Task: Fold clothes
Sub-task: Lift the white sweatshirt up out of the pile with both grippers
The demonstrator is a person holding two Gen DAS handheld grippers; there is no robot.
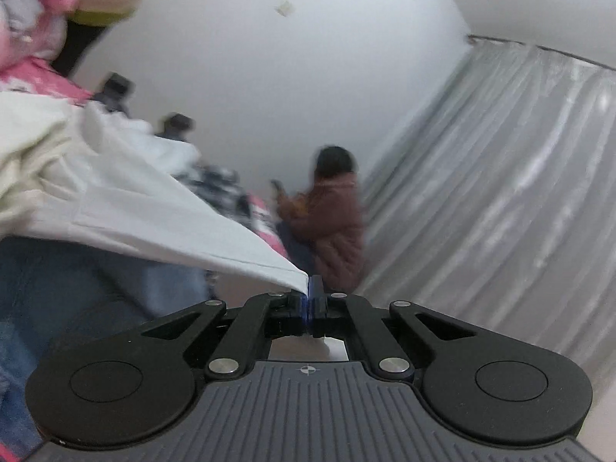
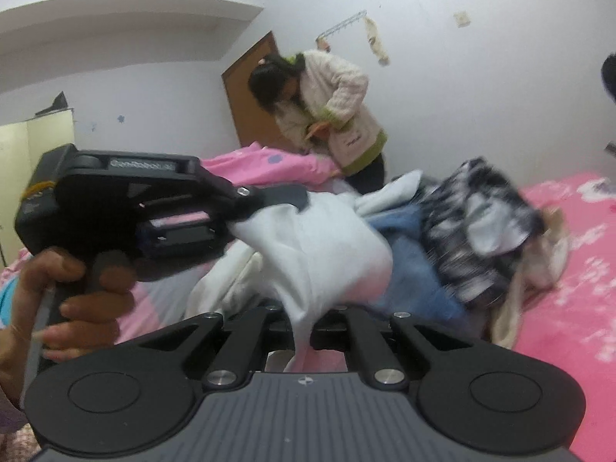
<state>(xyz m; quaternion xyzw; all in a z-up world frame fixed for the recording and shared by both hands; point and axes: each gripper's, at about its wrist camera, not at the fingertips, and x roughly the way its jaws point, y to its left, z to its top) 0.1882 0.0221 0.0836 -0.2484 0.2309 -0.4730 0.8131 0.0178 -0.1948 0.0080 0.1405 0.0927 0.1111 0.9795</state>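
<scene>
A white garment [image 2: 319, 254] hangs stretched between both grippers above a pink bed [image 2: 569, 261]. My left gripper [image 1: 309, 289] is shut on one corner of it, and the cloth [image 1: 154, 211] runs off to the left from the pinched blue pads. In the right wrist view a hand [image 2: 77, 300] holds that left gripper [image 2: 250, 211] at the left, clamped on the garment's edge. My right gripper [image 2: 302, 327] is shut on another part of the same garment, which drapes over its fingers and hides their tips.
A pile of clothes lies on the bed: blue jeans [image 2: 408, 254], a black-and-white patterned piece [image 2: 473, 231], a cream one [image 2: 512, 308]. A person in a cream jacket [image 2: 335, 111] bends over the far side. Another in a brown jacket [image 1: 338, 223] sits by grey curtains [image 1: 500, 192].
</scene>
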